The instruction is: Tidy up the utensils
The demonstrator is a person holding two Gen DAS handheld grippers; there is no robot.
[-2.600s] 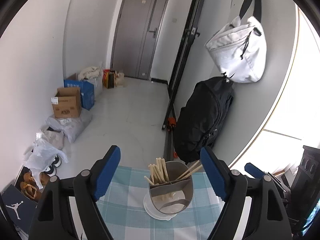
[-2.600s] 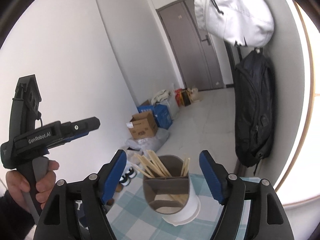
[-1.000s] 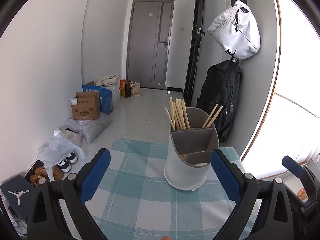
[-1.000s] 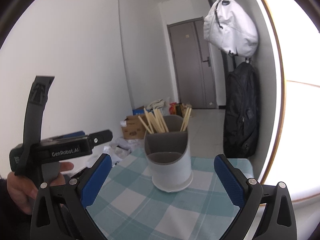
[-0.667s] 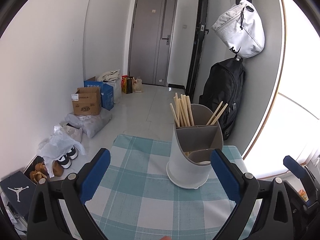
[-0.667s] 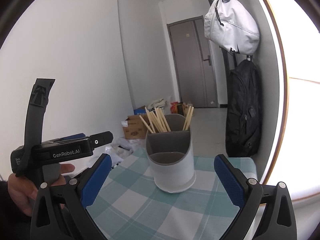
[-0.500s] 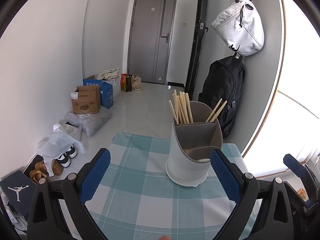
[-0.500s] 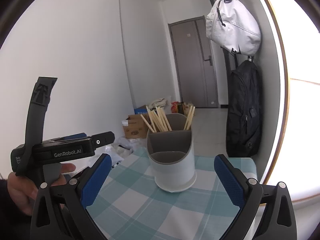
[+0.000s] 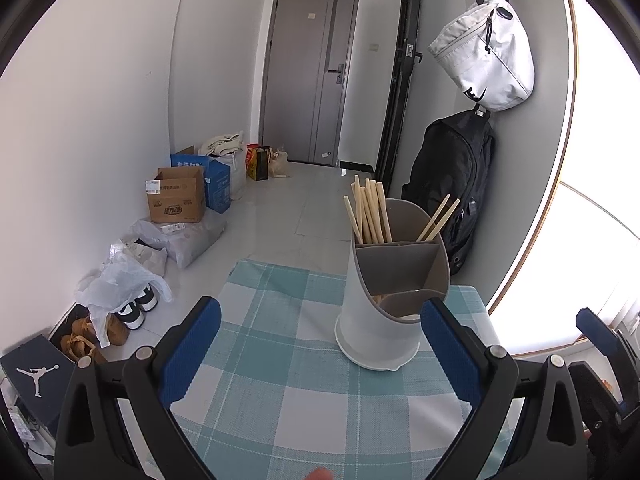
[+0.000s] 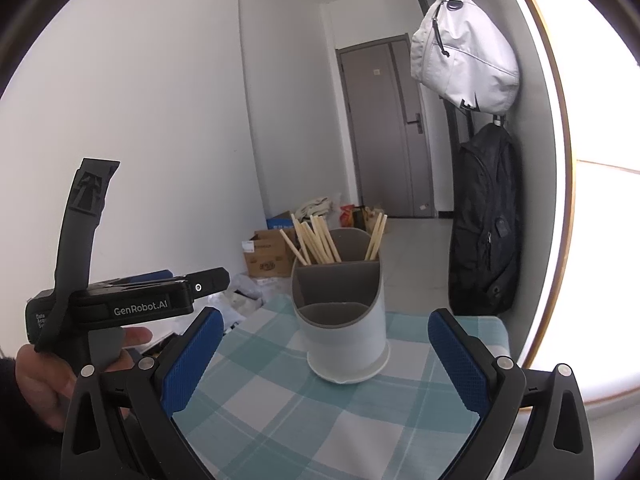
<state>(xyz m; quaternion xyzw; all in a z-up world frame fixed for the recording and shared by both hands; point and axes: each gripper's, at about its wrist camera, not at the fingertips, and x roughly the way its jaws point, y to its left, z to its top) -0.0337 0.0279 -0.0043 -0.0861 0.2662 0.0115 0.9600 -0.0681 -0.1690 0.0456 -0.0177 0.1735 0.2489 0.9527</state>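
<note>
While both views show the holder (image 9: 390, 300), only the right shows a hand (image 10: 44, 380) — gripping.

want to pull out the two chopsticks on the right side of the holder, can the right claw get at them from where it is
Probably yes. The right claw is open and empty, the holder stands straight ahead, and the two chopsticks stick up above its rim with nothing in front.

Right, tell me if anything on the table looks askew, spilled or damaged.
Nothing stands out. The holder stands upright on the checked cloth, chopsticks leaning loosely in its two back compartments. Nothing lies spilled on the visible cloth, and both grippers are open and empty.
</note>
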